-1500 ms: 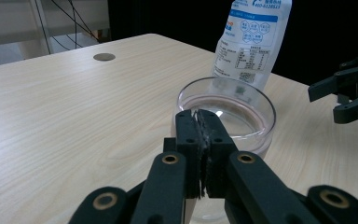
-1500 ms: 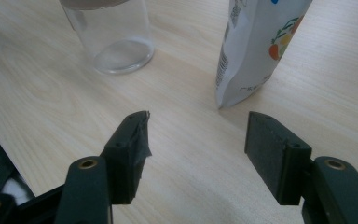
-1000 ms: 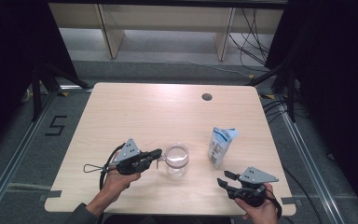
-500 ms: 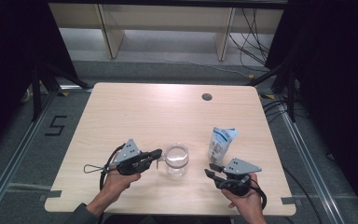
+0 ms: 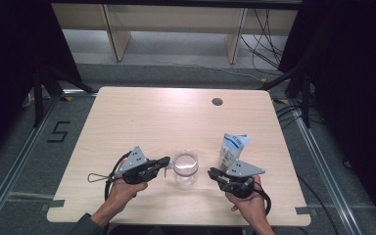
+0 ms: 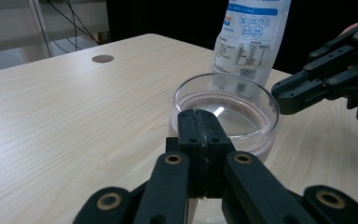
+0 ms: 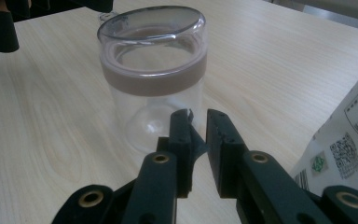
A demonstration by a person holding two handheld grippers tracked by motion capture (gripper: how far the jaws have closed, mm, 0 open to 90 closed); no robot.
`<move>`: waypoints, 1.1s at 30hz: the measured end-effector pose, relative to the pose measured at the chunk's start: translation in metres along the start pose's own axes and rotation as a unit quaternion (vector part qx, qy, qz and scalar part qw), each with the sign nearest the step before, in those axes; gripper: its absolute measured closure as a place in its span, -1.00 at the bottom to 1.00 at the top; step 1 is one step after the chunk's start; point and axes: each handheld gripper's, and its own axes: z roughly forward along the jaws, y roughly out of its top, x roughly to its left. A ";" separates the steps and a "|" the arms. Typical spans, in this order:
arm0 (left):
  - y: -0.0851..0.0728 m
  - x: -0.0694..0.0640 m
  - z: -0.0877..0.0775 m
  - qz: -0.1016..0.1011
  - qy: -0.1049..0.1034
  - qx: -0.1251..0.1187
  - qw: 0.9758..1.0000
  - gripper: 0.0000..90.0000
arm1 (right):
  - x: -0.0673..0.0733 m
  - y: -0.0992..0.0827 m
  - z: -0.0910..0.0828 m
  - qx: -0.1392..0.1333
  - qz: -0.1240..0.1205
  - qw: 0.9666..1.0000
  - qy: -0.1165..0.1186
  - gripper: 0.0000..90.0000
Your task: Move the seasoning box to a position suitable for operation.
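Table (image 5: 142, 117): pale wood, round hole (image 5: 217, 102) far from both tongs.
Jar (image 5: 185, 167): between the tongs.
Pouch (image 5: 231, 149): just beyond the right tongs.

So the other stuff lying around: a white and blue stand-up plastic pouch (image 5: 232, 149) with small printed text stands upright just past the right claw (image 5: 211, 172), slightly to its outer side, close but not touching. Everything sits on a light wood-grain rectangular table (image 5: 152, 117). There's a small round dark hole (image 5: 217, 102) in the tabletop, well beyond the right claw near the far edge. Off to the left of the left claw (image 5: 165, 161), past the table edge, a black number 5 marking (image 5: 58, 132) is on the grey floor. Loose black cables (image 5: 269, 44) trail on the floor far beyond both claws.
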 end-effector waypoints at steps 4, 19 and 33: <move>-0.001 -0.001 0.001 0.004 0.000 0.001 1.000 0.98 | -0.001 0.002 0.003 -0.004 -0.008 1.000 -0.012 0.81; -0.002 0.000 0.001 -0.002 -0.006 -0.002 1.000 0.98 | 0.001 0.014 0.013 -0.006 -0.011 1.000 0.003 0.88; -0.003 0.001 0.000 -0.005 -0.012 -0.005 1.000 0.94 | 0.007 0.024 0.023 -0.001 -0.015 1.000 0.012 0.96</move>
